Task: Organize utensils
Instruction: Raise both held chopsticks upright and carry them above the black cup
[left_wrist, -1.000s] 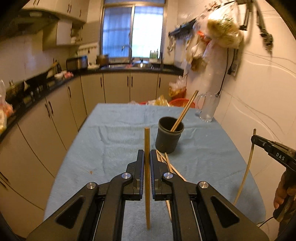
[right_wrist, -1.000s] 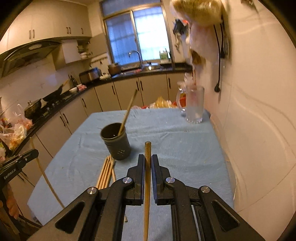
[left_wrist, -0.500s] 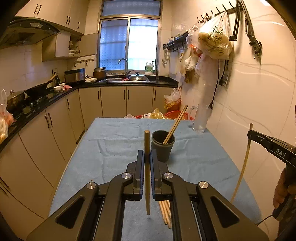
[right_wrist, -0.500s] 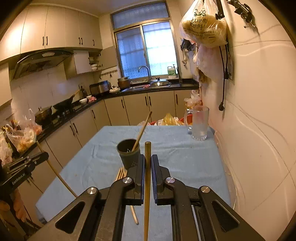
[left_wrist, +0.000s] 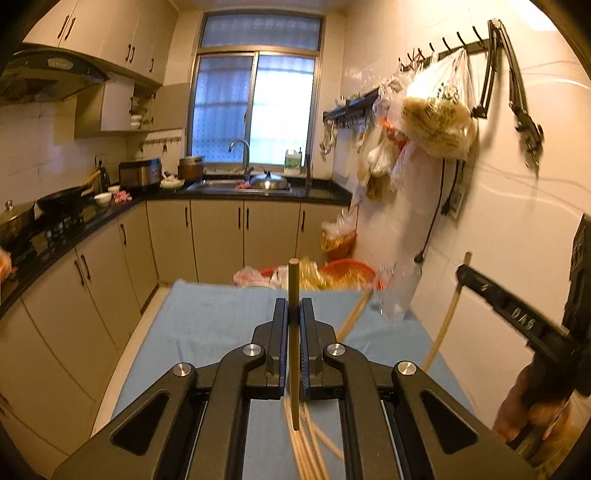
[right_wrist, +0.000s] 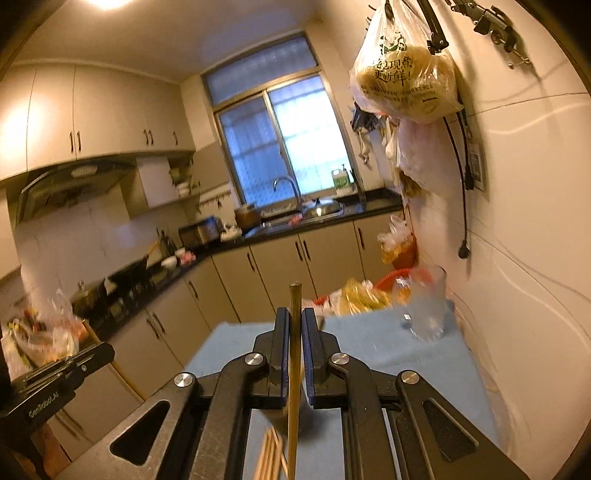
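— What's changed?

— Both tools have risen. My left tool is clamped tight on one slim wooden chopstick; my right tool grips another.

— And the holder?

— Hidden now. Loose chopsticks remain at the blue-clothed bench's near edge.

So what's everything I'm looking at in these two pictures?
Table: one, blue cloth, centre.
Loose chopsticks: a bundle, pale wood, on the cloth below the left gripper.
Leaning chopstick: one, wood, its holder hidden behind the left gripper.
Glass mug: one, clear, table's far right corner.
Bag: one, clear with yellow contents, hung on the right wall.
Window: one, bright, above the sink.
Left gripper: black, shut on an upright chopstick.
Right gripper: black, shut on another chopstick.
Hand: one, lower right of the left view.
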